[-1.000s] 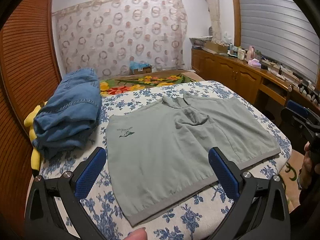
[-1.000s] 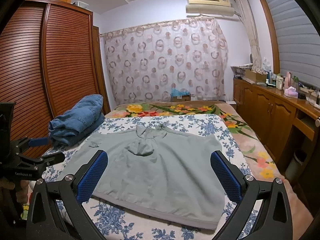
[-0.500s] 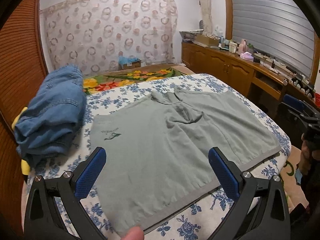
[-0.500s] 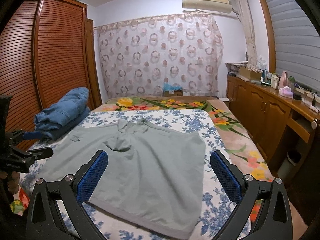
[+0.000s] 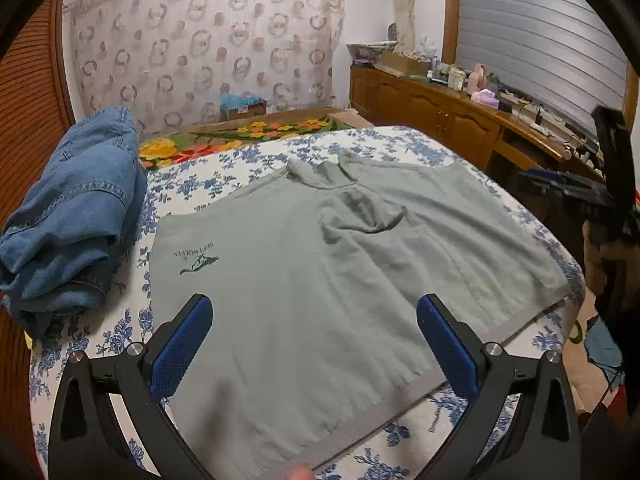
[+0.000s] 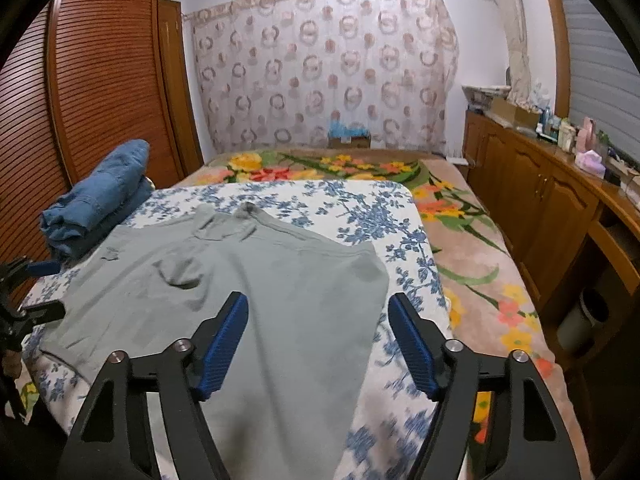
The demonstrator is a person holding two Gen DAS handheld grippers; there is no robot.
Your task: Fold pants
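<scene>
Grey-green shorts (image 5: 320, 280) lie spread flat on the blue-flowered sheet (image 5: 380, 148), waistband along the near edge, a dark logo on the left leg. They also show in the right wrist view (image 6: 260, 300). My left gripper (image 5: 314, 344) is open and empty, just above the shorts' near left part. My right gripper (image 6: 318, 344) is open and empty, low over the shorts' right part, jaws narrower than before. The right gripper also shows at the right edge of the left wrist view (image 5: 576, 188).
A pile of blue jeans (image 5: 72, 216) lies on the bed's left side, also in the right wrist view (image 6: 100, 196). A floral blanket (image 6: 320, 164) covers the far bed. A wooden cabinet (image 6: 532, 200) with clutter runs along the right. A wooden wardrobe (image 6: 100, 80) stands left.
Both grippers moved closer and lower over the shorts. The right gripper's jaws have narrowed but remain open. The shorts have not moved.
</scene>
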